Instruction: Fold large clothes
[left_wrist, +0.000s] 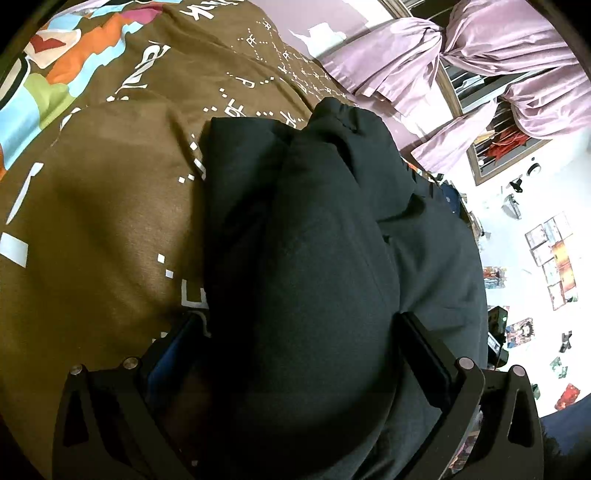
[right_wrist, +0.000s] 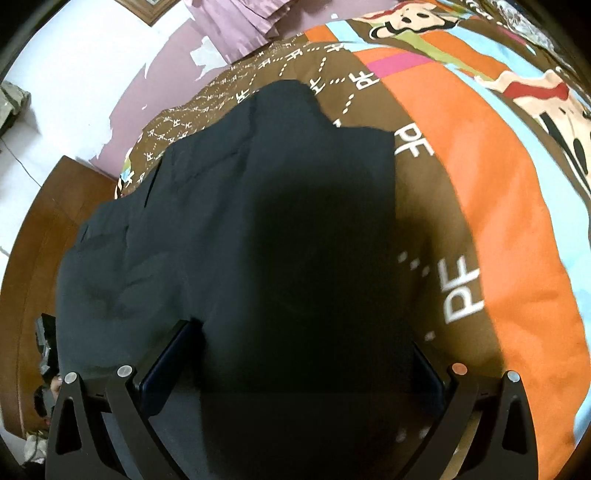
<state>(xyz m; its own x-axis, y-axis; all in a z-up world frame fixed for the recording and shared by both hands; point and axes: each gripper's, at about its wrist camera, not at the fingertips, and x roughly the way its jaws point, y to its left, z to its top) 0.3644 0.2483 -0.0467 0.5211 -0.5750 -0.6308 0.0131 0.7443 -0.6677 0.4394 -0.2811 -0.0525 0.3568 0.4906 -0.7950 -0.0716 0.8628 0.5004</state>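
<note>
Patterned bedspread (right_wrist: 480, 166) under lengthwise dark garment (right_wrist: 280, 221).

One large dark garment (left_wrist: 295, 258), near-black with a navy cast, of smooth, heavy fabric. It lies on the bed, spread lengthwise and partly doubled over itself, with rounded folds and visible seams. One end tapers to a narrow, gathered edge at the far side. Its surface is uneven and creased along the left side (right_wrist: 122, 266).

The left gripper (left_wrist: 301, 354), jaws spread wide, straddles a dark garment (left_wrist: 314, 240) on a brown printed bedspread (left_wrist: 110, 206).
</note>
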